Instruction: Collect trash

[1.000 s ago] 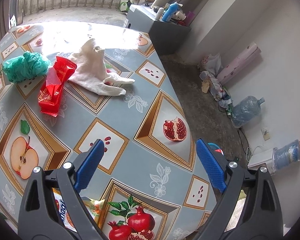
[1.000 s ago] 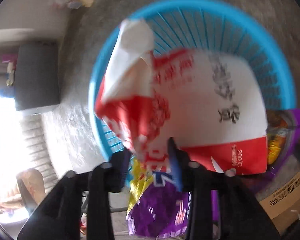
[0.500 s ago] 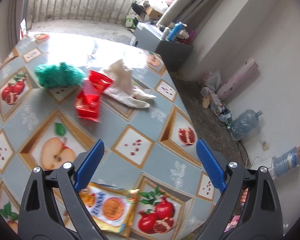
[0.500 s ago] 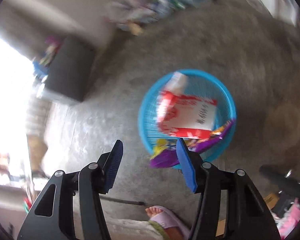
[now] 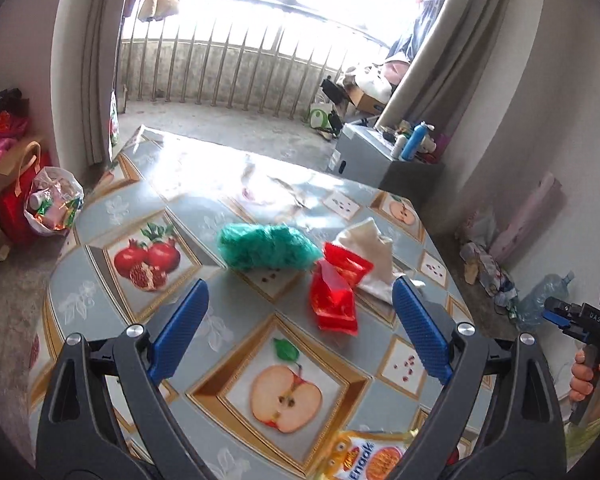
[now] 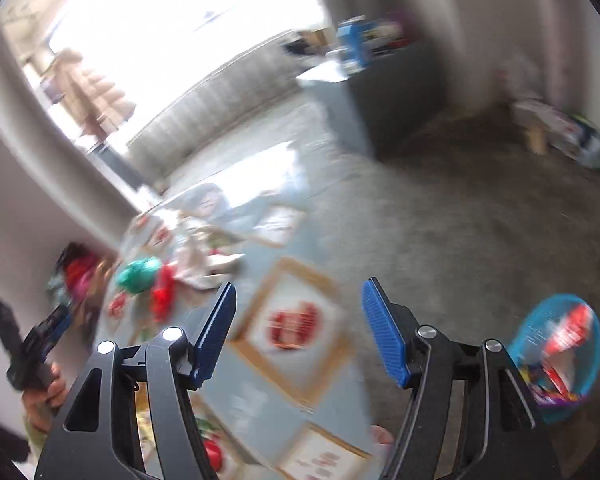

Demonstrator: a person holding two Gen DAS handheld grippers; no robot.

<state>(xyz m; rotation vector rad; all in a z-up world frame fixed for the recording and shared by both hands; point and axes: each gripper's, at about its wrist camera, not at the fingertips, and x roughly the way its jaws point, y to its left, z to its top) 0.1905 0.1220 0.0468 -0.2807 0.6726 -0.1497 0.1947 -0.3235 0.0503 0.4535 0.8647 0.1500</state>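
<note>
Fruit-print table (image 5: 260,336), concrete floor (image 6: 480,232)

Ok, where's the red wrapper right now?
In the left wrist view, the red wrapper lies on the table, between the green netting and the white cloth.

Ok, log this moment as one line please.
left hand-held gripper: open, empty | right hand-held gripper: opening, empty | table: red wrapper, green netting | blue basket: holds wrappers
</note>
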